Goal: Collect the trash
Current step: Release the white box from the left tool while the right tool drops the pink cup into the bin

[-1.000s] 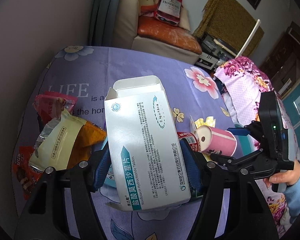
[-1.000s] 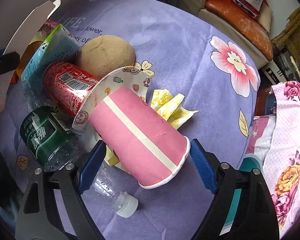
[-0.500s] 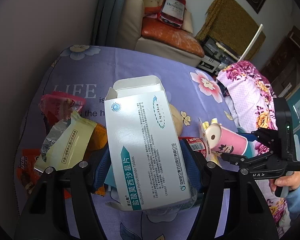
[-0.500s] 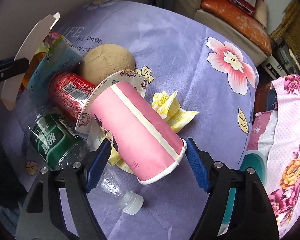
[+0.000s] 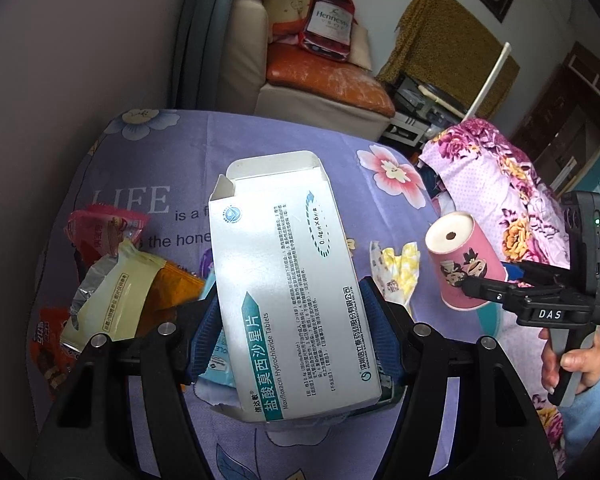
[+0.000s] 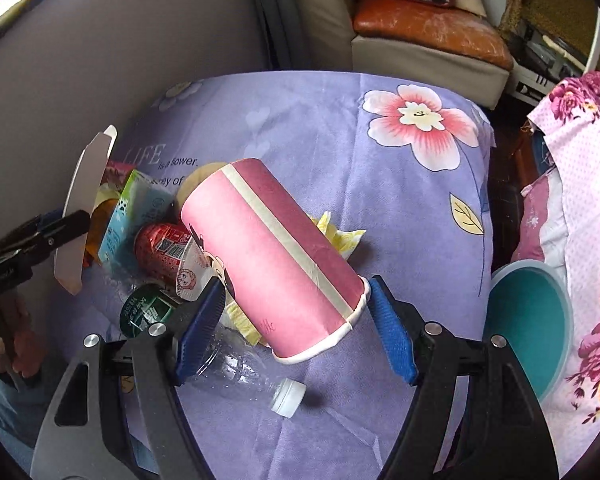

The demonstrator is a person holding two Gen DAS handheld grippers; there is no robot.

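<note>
Two grippers are working over a purple flowered tablecloth [image 6: 308, 120]. The left gripper [image 5: 290, 336] is clamping one white medicine box [image 5: 284, 284], teal-striped with its top flap open, above the wrappers at the table's left. The right gripper [image 6: 296, 320] has just been closing its jaws and is pinching one pink paper cup [image 6: 276, 256] near its white rim; the cup is tilting, bottom pointing far-left, with a cream stripe and cartoon figures, lifted above the pile. Lying beneath it are one red can [image 6: 160, 248], one green-labelled clear bottle [image 6: 148, 312], one capped clear bottle [image 6: 252, 376] and yellow crumpled paper [image 6: 340, 236]. One teal bin [image 6: 528, 324] is standing at the right.
</note>
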